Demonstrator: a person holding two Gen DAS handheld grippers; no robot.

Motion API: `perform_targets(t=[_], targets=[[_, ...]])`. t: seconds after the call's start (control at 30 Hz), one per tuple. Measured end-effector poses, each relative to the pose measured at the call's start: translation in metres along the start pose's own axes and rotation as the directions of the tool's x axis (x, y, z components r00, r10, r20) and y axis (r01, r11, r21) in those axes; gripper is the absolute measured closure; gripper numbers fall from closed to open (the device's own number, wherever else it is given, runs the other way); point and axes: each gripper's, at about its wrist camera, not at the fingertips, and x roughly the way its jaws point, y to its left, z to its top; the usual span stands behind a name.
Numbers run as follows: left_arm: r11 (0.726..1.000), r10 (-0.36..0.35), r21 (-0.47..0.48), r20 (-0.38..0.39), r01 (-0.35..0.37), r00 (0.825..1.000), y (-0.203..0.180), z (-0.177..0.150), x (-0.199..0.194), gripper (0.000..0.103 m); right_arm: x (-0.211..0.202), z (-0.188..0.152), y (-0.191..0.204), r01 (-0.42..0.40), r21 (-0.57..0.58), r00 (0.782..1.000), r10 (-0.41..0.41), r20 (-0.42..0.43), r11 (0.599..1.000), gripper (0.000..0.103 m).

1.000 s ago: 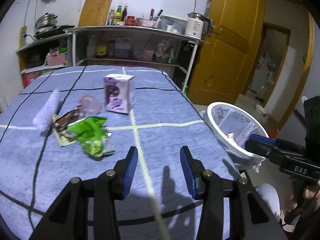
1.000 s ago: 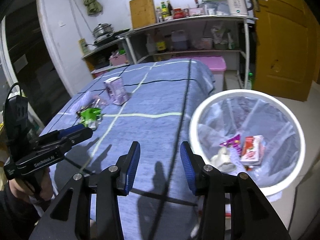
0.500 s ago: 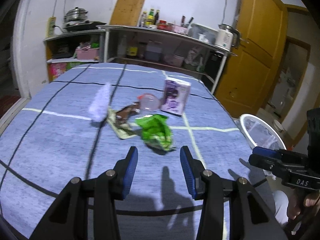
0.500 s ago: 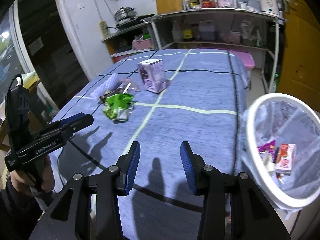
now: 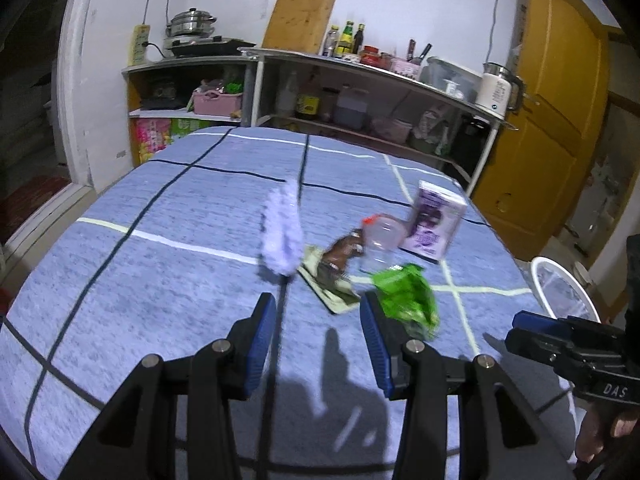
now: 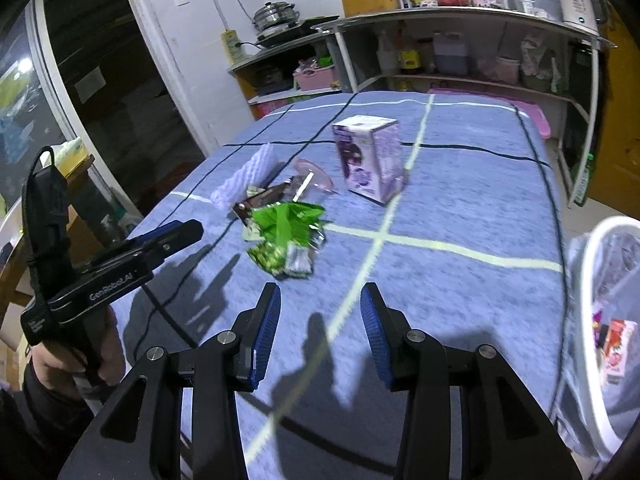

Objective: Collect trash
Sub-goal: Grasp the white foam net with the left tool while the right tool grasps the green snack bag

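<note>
Left gripper point(image 5: 318, 340) and right gripper point(image 6: 320, 330): jaws wide apart, holding nothing, above blue tablecloth point(image 6: 460, 200). Green wrapper point(image 6: 286, 236), purple carton point(image 6: 368, 158) clustered mid-table. White bin point(image 6: 580, 280) beside table's right edge.

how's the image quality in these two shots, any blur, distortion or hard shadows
Left wrist view: motion blur smears the purple carton and green wrapper; fisheye bends the shelf and door; the left gripper casts a dark shadow on the blue cloth. Right wrist view: sharper, mild blur on the bin rim, the right gripper throws doubled shadows.
</note>
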Motion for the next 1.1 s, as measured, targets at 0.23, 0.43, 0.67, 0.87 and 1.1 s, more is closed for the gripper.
perform_targets(t=[0.23,0.43,0.67,0.87,1.1], targets=[[1.000,0.019,-0.009,0.002,-0.019,1.000,0.015,0.019,0.020,0.054,0.029,0.018,0.010,-0.016,-0.005,1.000,0.016,-0.020,1.000,0.060],[1.000,0.009,-0.014,-0.020,-0.009,1.000,0.019,0.029,0.039,0.052,0.052,0.029,0.017,-0.032,-0.013,0.999,0.031,-0.041,0.999,0.060],[1.000,-0.012,-0.028,-0.071,0.010,0.997,0.021,0.030,0.058,0.052,0.071,0.030,0.014,-0.029,0.001,0.997,0.029,-0.078,1.000,0.077],[1.000,-0.012,-0.006,-0.088,0.011,0.996,0.015,0.029,0.060,0.077,0.064,0.027,0.011,-0.024,0.010,0.998,0.024,-0.062,1.000,0.083],[1.000,-0.006,-0.017,-0.063,0.005,0.998,0.014,0.024,0.045,0.080,0.047,0.021,0.001,-0.019,0.034,0.999,0.020,-0.039,0.999,0.085]])
